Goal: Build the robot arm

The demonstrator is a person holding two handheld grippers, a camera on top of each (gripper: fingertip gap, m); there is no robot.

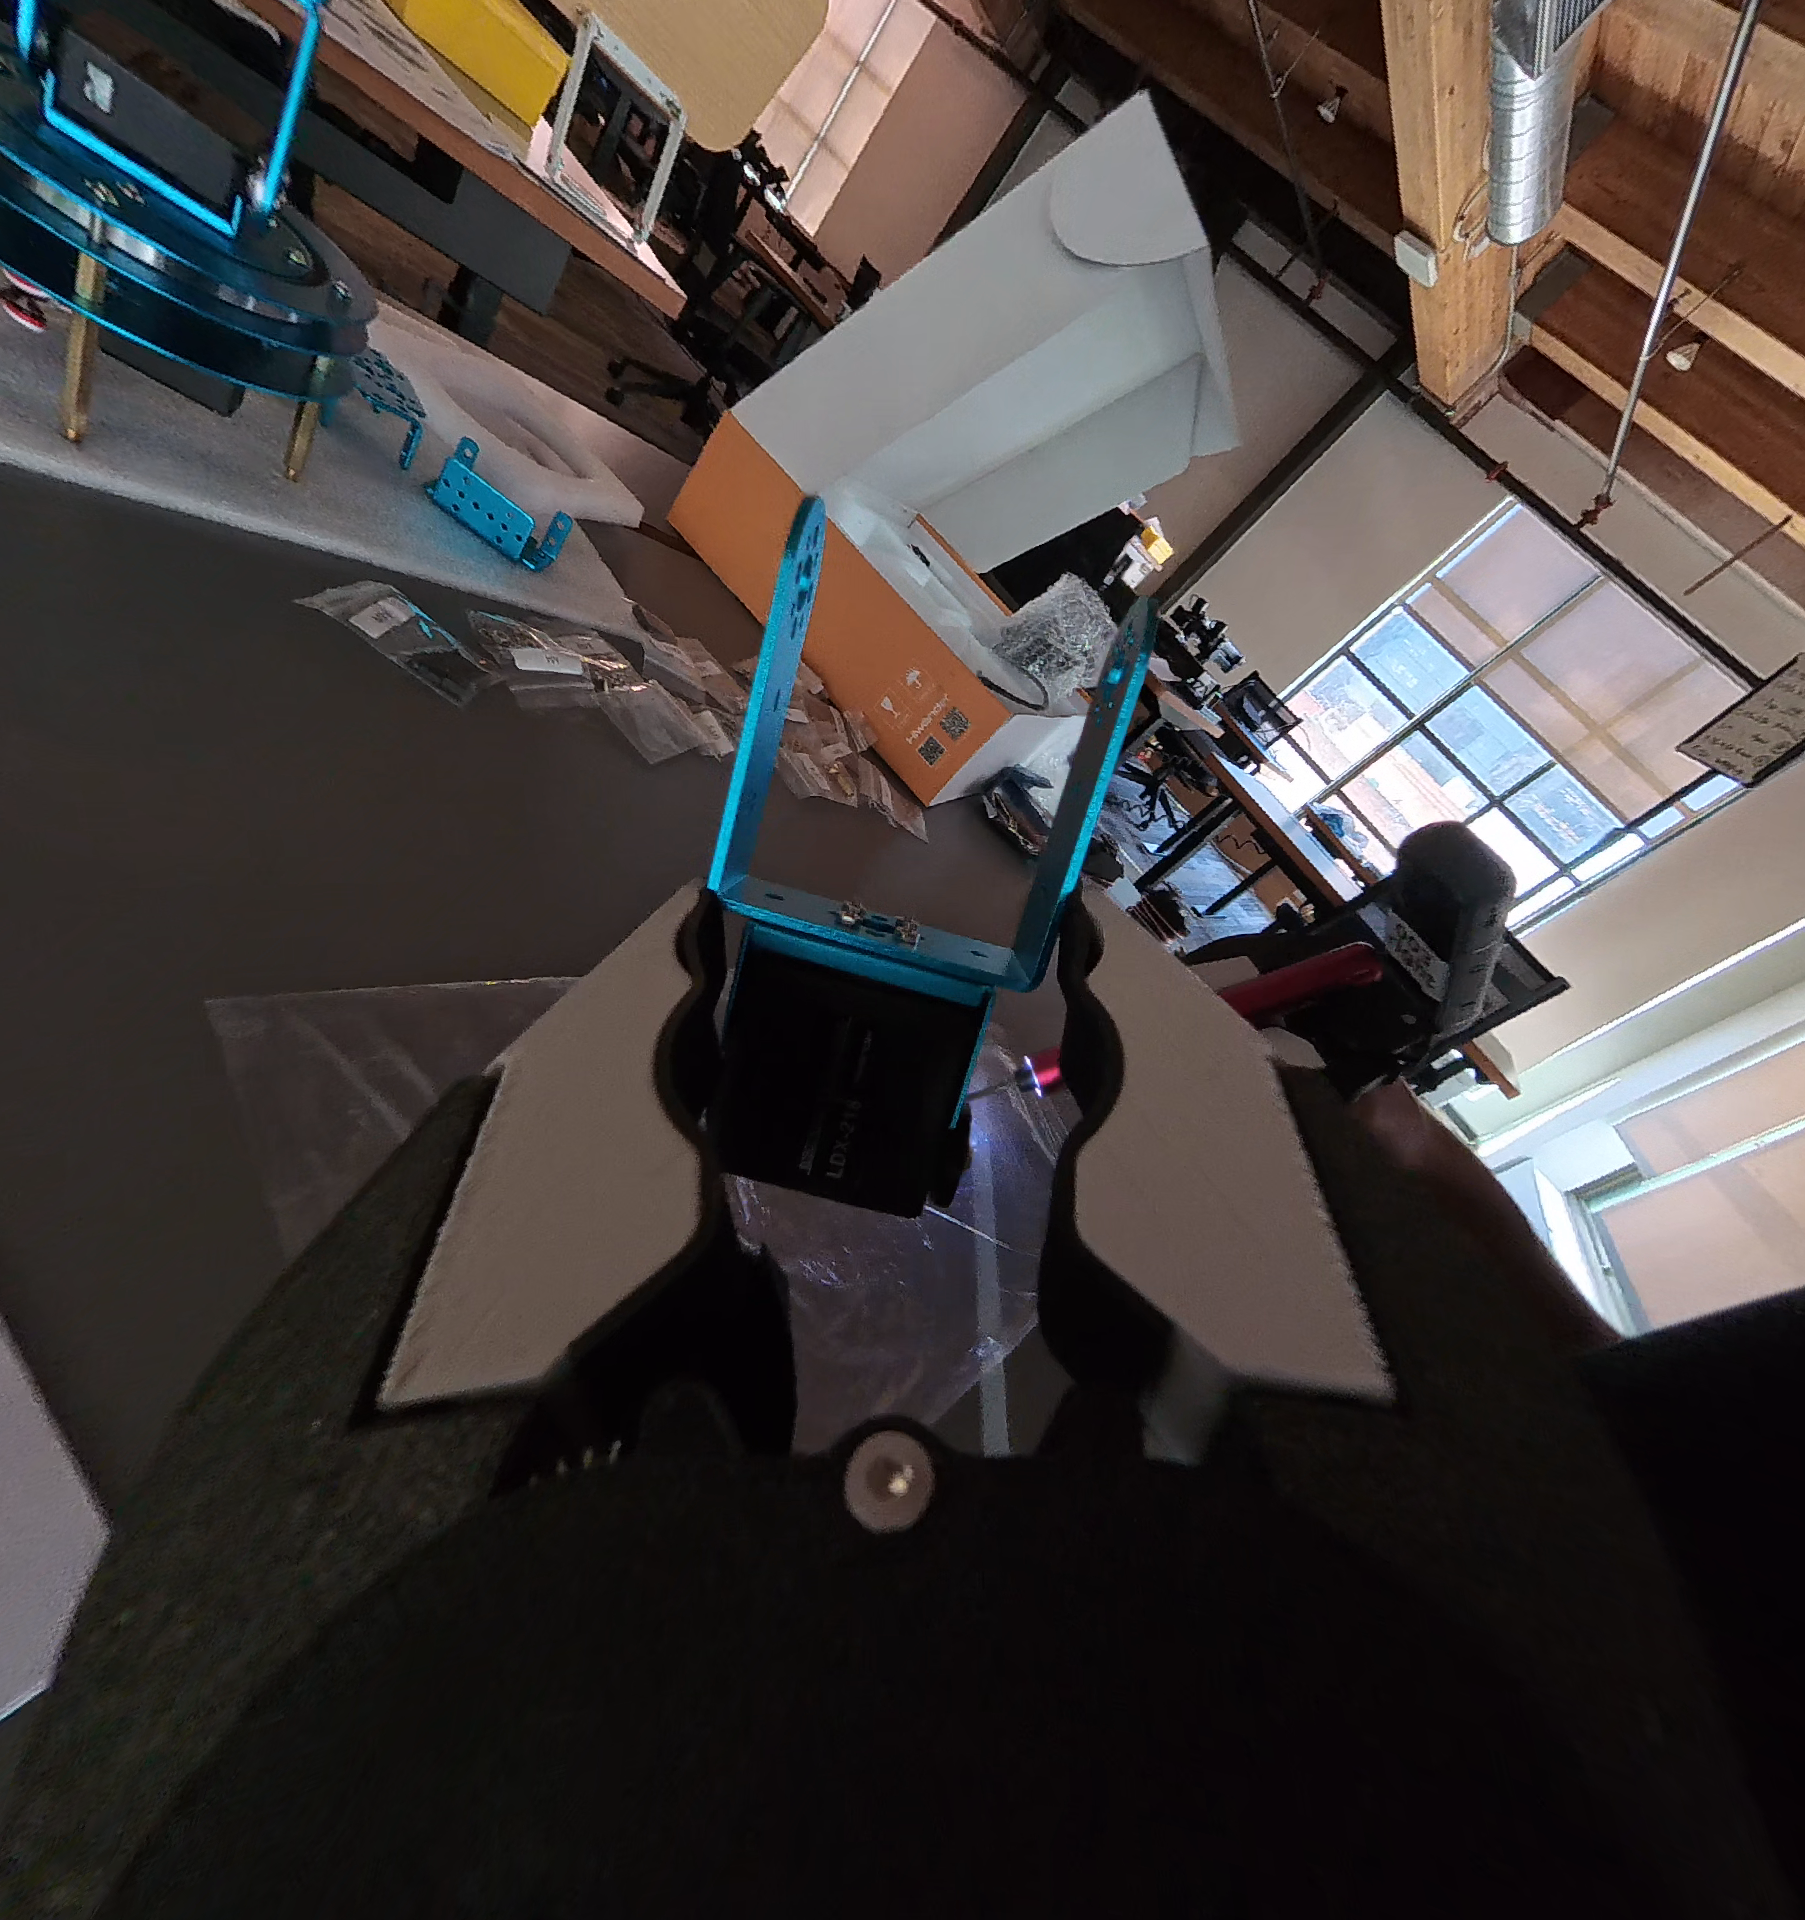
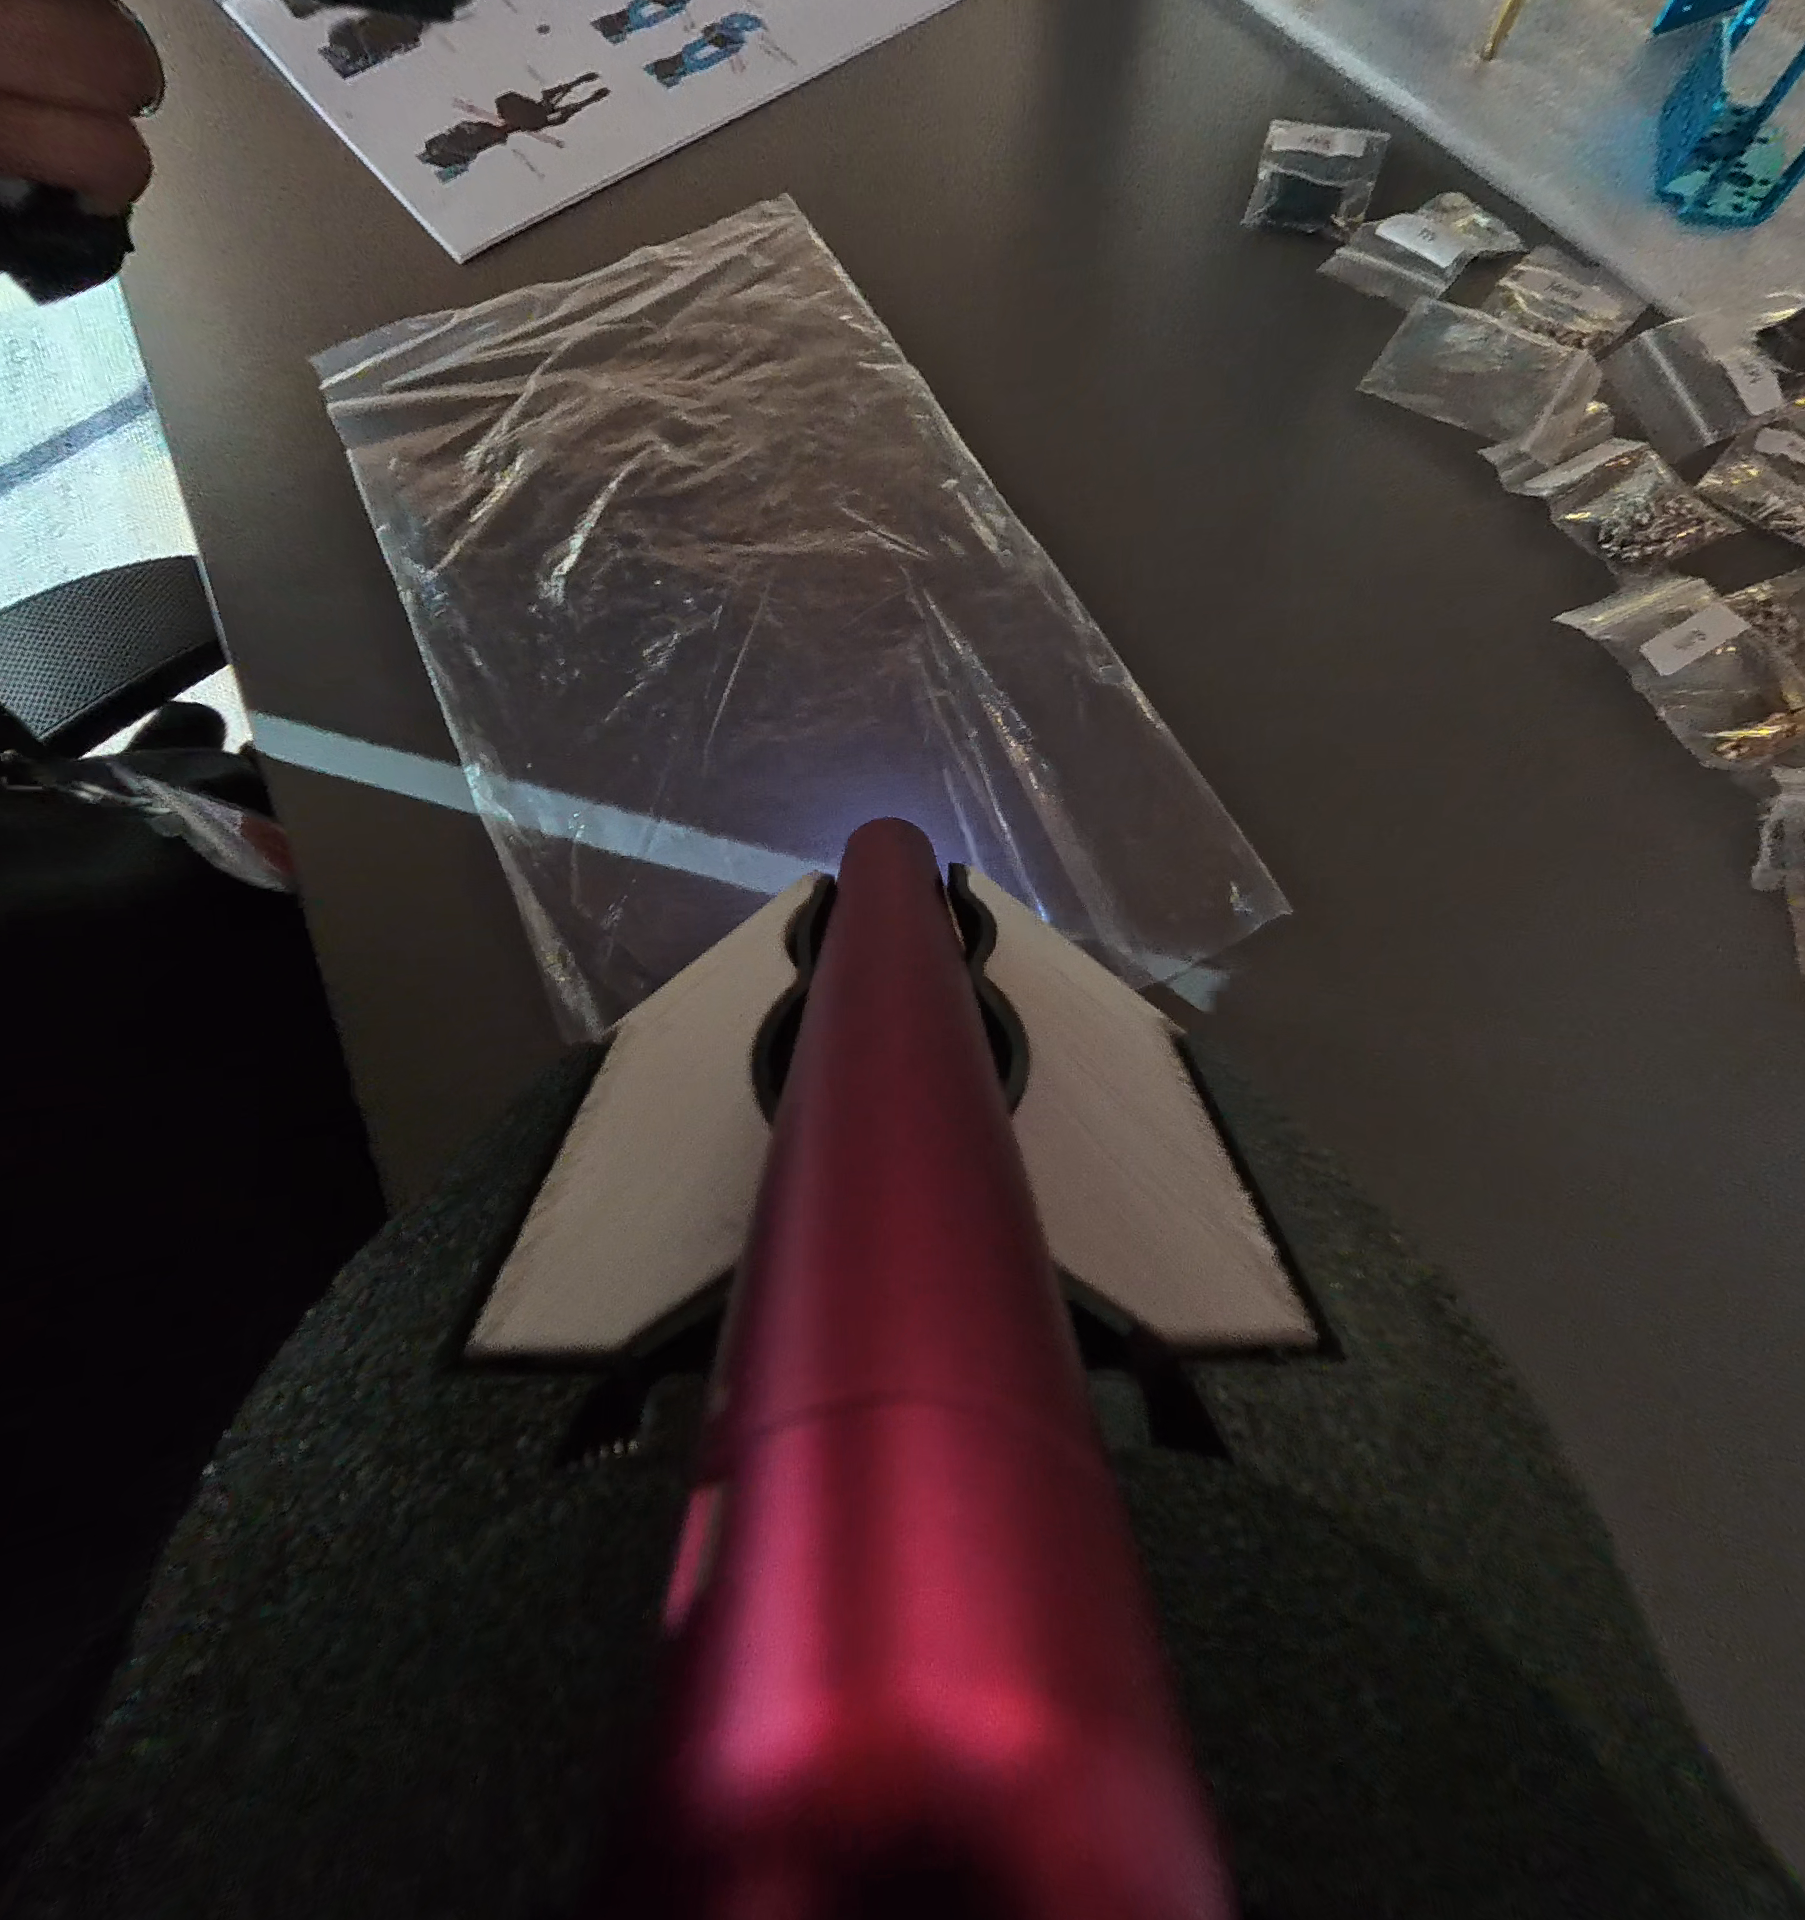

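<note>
**Servo in one gripper, red screwdriver in the other**

The left gripper has its fingers clenched on a black servo with a blue U-shaped bracket screwed on top, held up off the grey tabletop. The servo has a printed label on its side, white lettering on black. The bracket's two arms stick out ahead of the fingers.

The right gripper is clamped around a red electric screwdriver, whose barrel runs straight along the fingers. Its tip end glows with a bluish-white light right over a crumpled clear plastic bag lying flat on the tabletop.

Around them: a row of small zip bags of hardware, each with a white sticker label, to the right of the plastic bag. A printed instruction sheet with pictures lies beyond the bag. In the left wrist view there's an open orange-and-white box with codes and a logo printed on its side, a loose blue perforated bracket on white foam, and a round blue acrylic base on brass standoffs.
</note>
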